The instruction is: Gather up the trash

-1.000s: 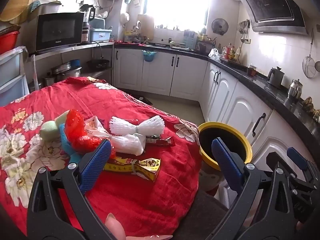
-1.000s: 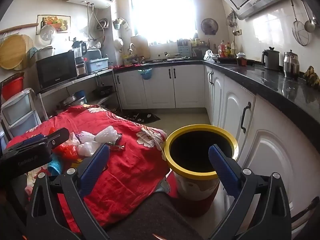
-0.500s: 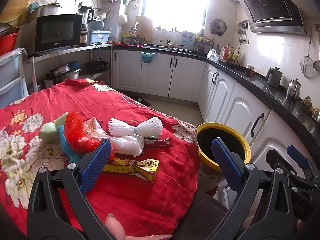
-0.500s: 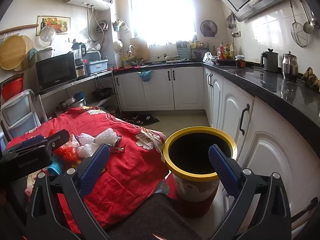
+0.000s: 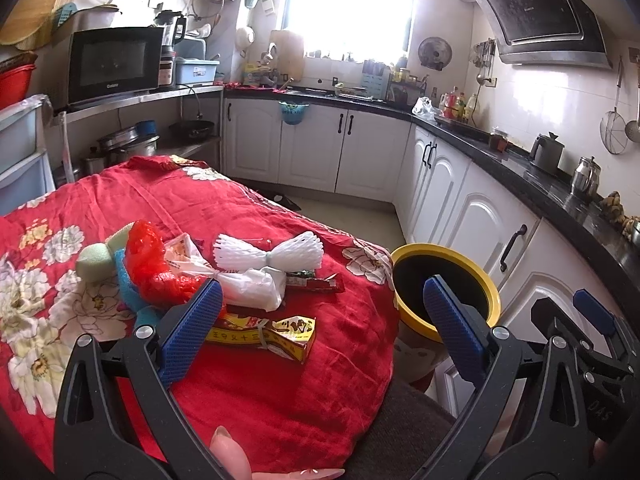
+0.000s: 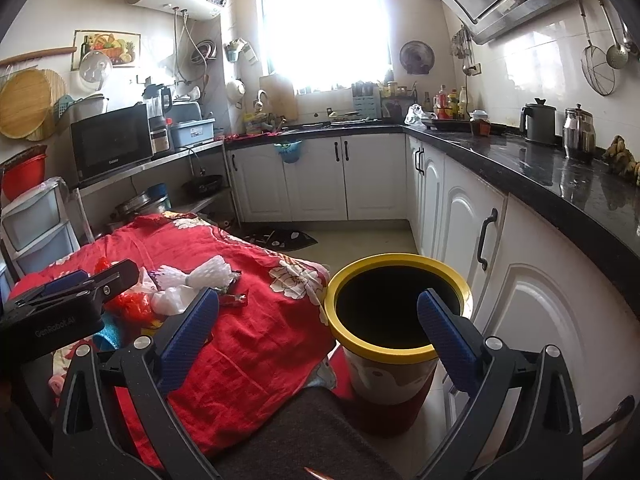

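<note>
Trash lies on a red flowered cloth (image 5: 248, 364): a flattened yellow carton (image 5: 264, 334), a white foam net (image 5: 268, 254), a white plastic bag (image 5: 252, 290), a red plastic bag (image 5: 154, 270), a small red wrapper (image 5: 320, 283) and a green sponge (image 5: 94, 262). A yellow-rimmed bin (image 5: 448, 292) stands on the floor right of the table; it also shows in the right wrist view (image 6: 394, 316). My left gripper (image 5: 320, 332) is open and empty above the carton. My right gripper (image 6: 316, 332) is open and empty, near the bin's rim.
White cabinets (image 6: 464, 216) with a black counter (image 6: 560, 172) run along the right and back. A microwave (image 5: 114, 64) sits on a shelf at the left. A dark cloth (image 6: 304, 436) lies at the table's near edge. Open floor (image 6: 360, 240) lies beyond the bin.
Both views have shifted slightly; the left gripper has eased a little back and up from the trash. Both grippers stay open and empty.
</note>
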Demonstrator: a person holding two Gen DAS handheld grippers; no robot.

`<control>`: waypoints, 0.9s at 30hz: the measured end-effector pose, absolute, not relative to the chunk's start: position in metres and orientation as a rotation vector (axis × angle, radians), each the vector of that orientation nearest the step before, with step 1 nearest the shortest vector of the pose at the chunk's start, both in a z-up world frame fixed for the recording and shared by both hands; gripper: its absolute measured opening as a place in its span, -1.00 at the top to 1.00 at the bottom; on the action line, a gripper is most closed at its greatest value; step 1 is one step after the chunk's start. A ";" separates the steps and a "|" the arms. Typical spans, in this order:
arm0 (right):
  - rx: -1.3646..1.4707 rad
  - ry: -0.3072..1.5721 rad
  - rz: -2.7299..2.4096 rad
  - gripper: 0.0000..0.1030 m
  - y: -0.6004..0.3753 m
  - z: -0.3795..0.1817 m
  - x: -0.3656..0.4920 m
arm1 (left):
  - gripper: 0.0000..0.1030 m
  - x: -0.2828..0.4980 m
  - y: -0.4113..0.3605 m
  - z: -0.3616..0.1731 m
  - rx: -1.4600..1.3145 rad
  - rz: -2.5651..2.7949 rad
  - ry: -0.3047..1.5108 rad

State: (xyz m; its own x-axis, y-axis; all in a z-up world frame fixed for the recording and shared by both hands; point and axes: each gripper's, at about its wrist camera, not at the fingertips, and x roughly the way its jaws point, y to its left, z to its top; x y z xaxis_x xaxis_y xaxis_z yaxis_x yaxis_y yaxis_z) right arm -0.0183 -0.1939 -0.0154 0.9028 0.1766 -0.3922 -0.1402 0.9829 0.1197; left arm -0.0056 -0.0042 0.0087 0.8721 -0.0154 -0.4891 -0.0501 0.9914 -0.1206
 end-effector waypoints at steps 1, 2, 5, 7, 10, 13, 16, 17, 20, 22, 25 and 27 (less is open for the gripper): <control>0.089 0.413 0.165 -0.88 -0.194 -0.015 -0.018 | -0.80 -0.006 -0.004 0.009 -0.131 0.018 0.511; 0.087 0.413 0.164 -0.88 -0.193 -0.016 -0.018 | -0.80 -0.006 -0.004 0.009 -0.131 0.018 0.511; 0.088 0.415 0.165 -0.88 -0.193 -0.016 -0.017 | -0.80 -0.006 -0.004 0.009 -0.130 0.019 0.511; 0.090 0.418 0.165 -0.88 -0.193 -0.015 -0.016 | -0.80 -0.006 -0.004 0.009 -0.131 0.019 0.510; 0.089 0.419 0.167 -0.88 -0.193 -0.016 -0.016 | -0.80 -0.005 -0.003 0.009 -0.132 0.020 0.514; 0.088 0.418 0.166 -0.88 -0.192 -0.017 -0.017 | -0.80 -0.005 -0.002 0.009 -0.131 0.021 0.515; 0.090 0.418 0.167 -0.88 -0.192 -0.017 -0.017 | -0.80 -0.005 -0.003 0.010 -0.132 0.021 0.514; 0.091 0.418 0.167 -0.88 -0.192 -0.017 -0.016 | -0.80 -0.004 -0.003 0.010 -0.132 0.021 0.513; 0.090 0.419 0.168 -0.88 -0.192 -0.017 -0.016 | -0.80 -0.005 -0.003 0.009 -0.132 0.023 0.514; 0.089 0.418 0.168 -0.88 -0.192 -0.017 -0.017 | -0.80 -0.004 -0.002 0.009 -0.133 0.024 0.514; 0.090 0.418 0.167 -0.88 -0.192 -0.017 -0.017 | -0.80 -0.003 -0.001 0.010 -0.134 0.027 0.515; 0.087 0.413 0.169 -0.88 -0.192 -0.017 -0.017 | -0.80 -0.003 0.002 0.009 -0.137 0.028 0.512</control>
State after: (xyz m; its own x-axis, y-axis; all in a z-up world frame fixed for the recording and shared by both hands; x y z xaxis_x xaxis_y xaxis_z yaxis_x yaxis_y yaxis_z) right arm -0.0166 -0.1917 -0.0171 0.9020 0.1807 -0.3921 -0.1454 0.9823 0.1180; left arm -0.0032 0.0016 0.0091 0.8716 -0.0078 -0.4902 -0.0607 0.9904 -0.1238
